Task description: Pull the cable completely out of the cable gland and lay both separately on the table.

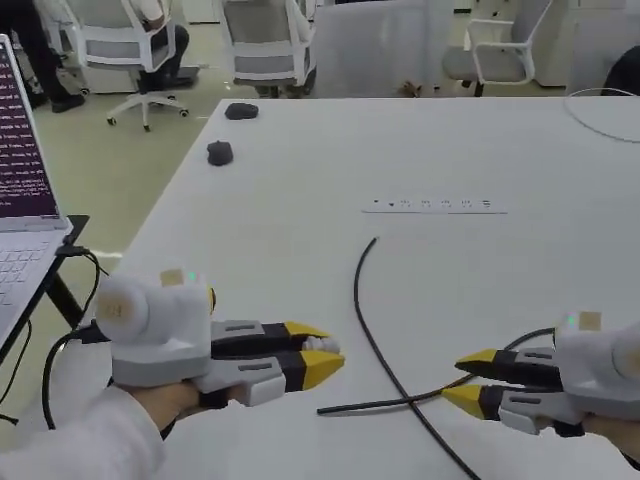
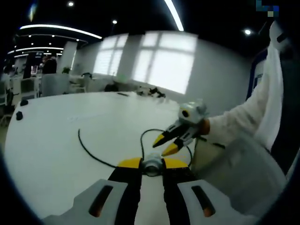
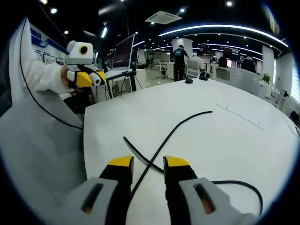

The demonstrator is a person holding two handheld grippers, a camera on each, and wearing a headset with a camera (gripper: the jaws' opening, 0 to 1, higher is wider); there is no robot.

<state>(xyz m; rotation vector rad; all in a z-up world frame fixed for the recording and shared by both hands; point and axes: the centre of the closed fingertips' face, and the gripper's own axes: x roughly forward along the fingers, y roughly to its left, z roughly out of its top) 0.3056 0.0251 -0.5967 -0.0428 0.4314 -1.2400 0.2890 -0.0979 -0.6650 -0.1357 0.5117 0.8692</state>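
The gland [image 2: 152, 165] sits pinched between the tips of the left gripper [image 1: 330, 352], seemingly clear of the counter [image 1: 300, 180], well to the near left of the socket strip [image 1: 435, 206]. The cable [image 1: 358, 300] lies loose on the counter on the near side of that strip, crossing itself, free of the gland. The right gripper [image 1: 458, 378] stands part open over it, clamping nothing. The gland looks small, hard, light and apt to roll, so set it down gently. The cable looks thin and limp, best taken near an end.
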